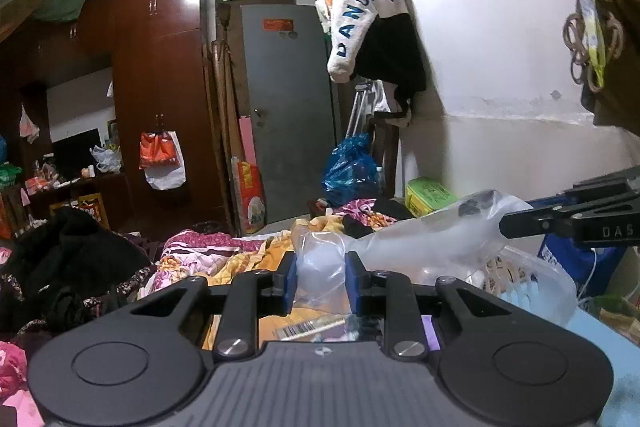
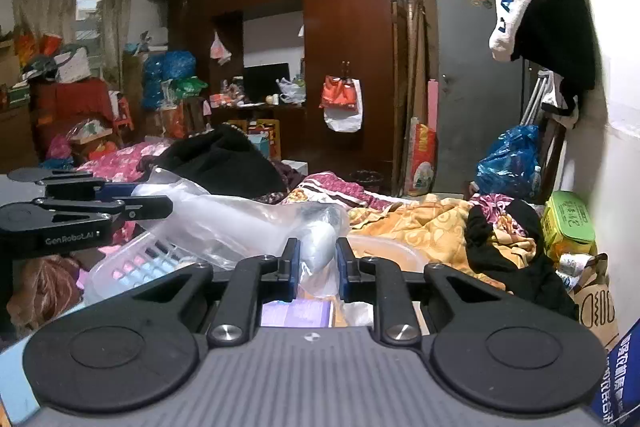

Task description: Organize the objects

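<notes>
A clear plastic bag (image 1: pixel 424 239) with a pale object inside stretches between both grippers above the cluttered bed. My left gripper (image 1: pixel 321 283) is shut on one end of the bag; its blue pads press the plastic. My right gripper (image 2: pixel 317 269) is shut on the other end of the bag (image 2: pixel 256 223), with a grey rounded object between its fingers. The right gripper's side shows at the right edge of the left wrist view (image 1: pixel 568 219); the left gripper shows at the left of the right wrist view (image 2: pixel 80 219).
A clear plastic basket (image 2: pixel 132 263) lies under the bag. Crumpled floral bedding (image 2: pixel 420 223) and black clothes (image 2: pixel 224 163) cover the bed. A green box (image 2: pixel 568 223), blue bags (image 2: pixel 508 159), a grey door (image 2: pixel 472 83) and a brown wardrobe (image 2: pixel 344 47) stand beyond.
</notes>
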`<act>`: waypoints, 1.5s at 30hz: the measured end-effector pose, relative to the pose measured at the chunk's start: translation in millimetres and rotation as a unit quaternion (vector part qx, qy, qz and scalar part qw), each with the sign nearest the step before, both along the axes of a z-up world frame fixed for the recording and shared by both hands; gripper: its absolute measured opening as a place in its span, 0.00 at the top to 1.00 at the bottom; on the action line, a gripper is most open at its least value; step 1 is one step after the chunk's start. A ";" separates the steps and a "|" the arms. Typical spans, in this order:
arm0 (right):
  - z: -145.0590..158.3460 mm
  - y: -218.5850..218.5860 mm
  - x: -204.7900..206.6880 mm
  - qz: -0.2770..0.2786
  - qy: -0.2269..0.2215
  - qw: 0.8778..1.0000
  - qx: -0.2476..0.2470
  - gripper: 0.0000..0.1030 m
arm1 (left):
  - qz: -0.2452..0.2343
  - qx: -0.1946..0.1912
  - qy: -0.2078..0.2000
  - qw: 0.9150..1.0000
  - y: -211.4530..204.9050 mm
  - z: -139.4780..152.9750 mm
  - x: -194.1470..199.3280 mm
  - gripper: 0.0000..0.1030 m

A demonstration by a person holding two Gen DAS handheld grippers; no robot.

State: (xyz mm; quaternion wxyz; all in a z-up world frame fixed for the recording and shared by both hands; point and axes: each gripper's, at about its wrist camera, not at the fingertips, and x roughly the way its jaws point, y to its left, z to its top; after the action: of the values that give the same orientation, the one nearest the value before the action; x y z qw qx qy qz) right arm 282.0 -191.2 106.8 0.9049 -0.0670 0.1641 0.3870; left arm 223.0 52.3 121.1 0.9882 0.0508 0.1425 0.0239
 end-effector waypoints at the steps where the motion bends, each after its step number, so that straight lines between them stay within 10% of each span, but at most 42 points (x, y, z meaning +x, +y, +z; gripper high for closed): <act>1: -1.1 -0.5 1.6 0.001 0.006 1.000 0.000 0.79 | -0.002 0.002 0.001 1.000 -0.8 -1.1 -1.5 0.71; 6: -5.4 3.8 6.0 -0.006 0.004 1.000 -0.007 0.68 | 0.002 -0.004 0.020 1.000 0.3 -4.8 6.1 0.67; 8: -7.2 4.9 5.2 -0.022 -0.009 1.000 -0.007 0.35 | 0.001 0.009 0.027 1.000 -2.1 -9.7 10.4 0.58; 14: -9.9 9.1 0.2 -0.050 -0.046 0.998 -0.018 0.01 | 0.004 0.010 -0.006 1.000 -3.4 -12.2 6.6 0.21; 22: -4.2 4.0 -5.4 -0.052 -0.057 0.997 0.002 0.00 | 0.014 0.015 -0.035 0.999 -9.9 -9.7 -6.5 0.04; 45: -10.6 -1.5 -21.2 -0.049 -0.039 0.998 0.005 0.00 | 0.012 -0.023 -0.052 0.998 -11.4 -9.1 -33.0 0.04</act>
State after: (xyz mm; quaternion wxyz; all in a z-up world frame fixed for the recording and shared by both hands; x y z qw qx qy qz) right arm 260.8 -192.7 96.2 0.9289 -0.0692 0.1298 0.3400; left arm 189.9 40.9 112.0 0.9949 0.0246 0.0917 0.0347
